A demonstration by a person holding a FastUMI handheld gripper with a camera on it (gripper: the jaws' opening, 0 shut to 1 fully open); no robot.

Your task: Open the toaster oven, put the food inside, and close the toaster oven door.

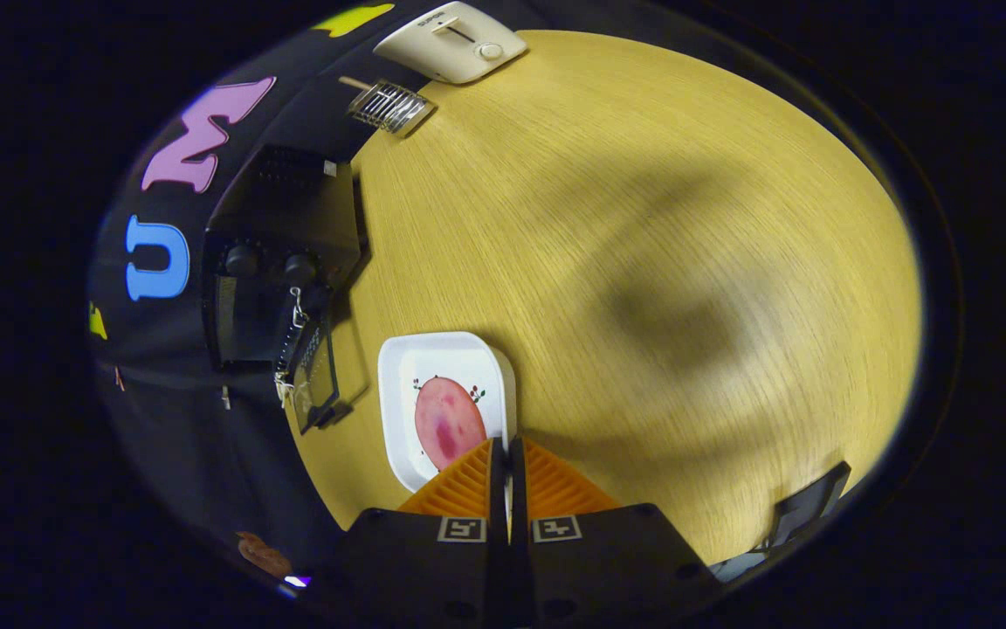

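Gripper [507,450] pinches one plate [398,362], one sausage [448,422].

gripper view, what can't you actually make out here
- Toaster oven: its inside is too dark to see.
- Food on the white tray: near end covered by the fingers of the hand-held gripper, which look closed.
- White appliance across the table: its controls are too small to read.
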